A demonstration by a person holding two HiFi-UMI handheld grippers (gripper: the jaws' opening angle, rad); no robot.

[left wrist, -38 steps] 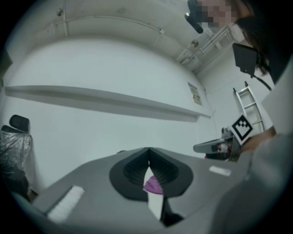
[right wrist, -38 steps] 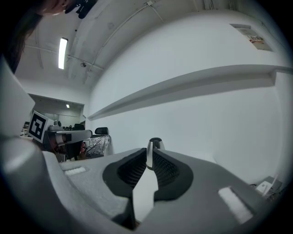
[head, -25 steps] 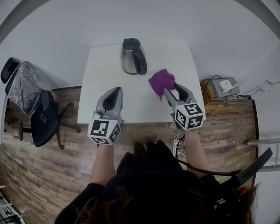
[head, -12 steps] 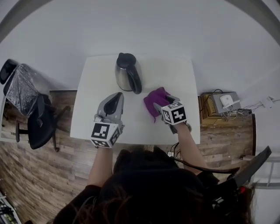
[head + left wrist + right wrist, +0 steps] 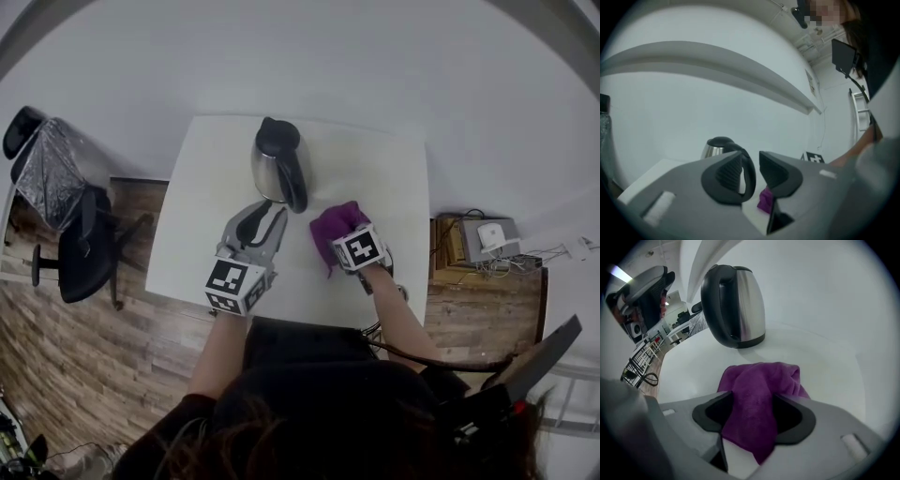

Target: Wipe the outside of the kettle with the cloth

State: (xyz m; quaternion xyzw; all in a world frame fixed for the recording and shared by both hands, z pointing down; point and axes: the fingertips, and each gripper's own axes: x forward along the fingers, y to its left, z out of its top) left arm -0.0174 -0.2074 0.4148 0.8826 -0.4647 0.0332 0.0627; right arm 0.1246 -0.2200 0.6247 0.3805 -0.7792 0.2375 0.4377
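My R gripper [image 5: 754, 416]: jaws wide, cloth [image 5: 759, 380] loose btwn. Kettle [image 5: 740, 305] upright beyond; L gripper [image 5: 751, 171] nearer, opening, empty.

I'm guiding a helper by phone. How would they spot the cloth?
Find the white table, with a steel kettle on it. Just right of the kettle lies the cloth, between the open jaws of the right gripper: the only purple, soft thing there.

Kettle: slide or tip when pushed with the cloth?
Likely slides: the kettle has a smooth steel body and stands free on the slick-looking table. A push high up might tip it, as it is taller than its base is wide. Weight unclear; the lid is shut, so fill can't be seen.
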